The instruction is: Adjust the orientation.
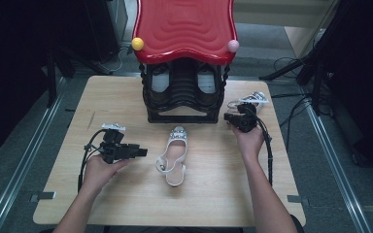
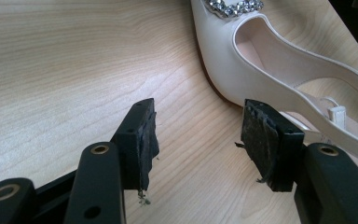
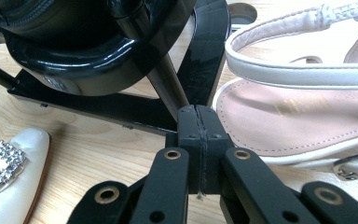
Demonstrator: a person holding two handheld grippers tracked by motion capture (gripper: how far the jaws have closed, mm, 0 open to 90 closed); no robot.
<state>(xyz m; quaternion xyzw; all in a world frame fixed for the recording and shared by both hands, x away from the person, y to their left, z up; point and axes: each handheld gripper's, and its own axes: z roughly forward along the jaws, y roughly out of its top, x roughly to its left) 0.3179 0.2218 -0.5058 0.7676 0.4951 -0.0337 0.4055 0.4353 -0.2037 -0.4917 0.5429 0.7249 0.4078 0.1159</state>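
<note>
A: The left tongs [image 1: 143, 152] stand wide, holding nothing, just beside the white slingback shoe [image 1: 174, 156] lying mid-surface [image 1: 126, 194].

B: So the approach, I'd judge; next they must straddle its smooth side. And rightward?

A: Glossy black rack [image 1: 184, 92], then the right tongs [image 1: 229, 116] pinched together on nothing, near the second shoe [image 1: 250, 100].
</note>
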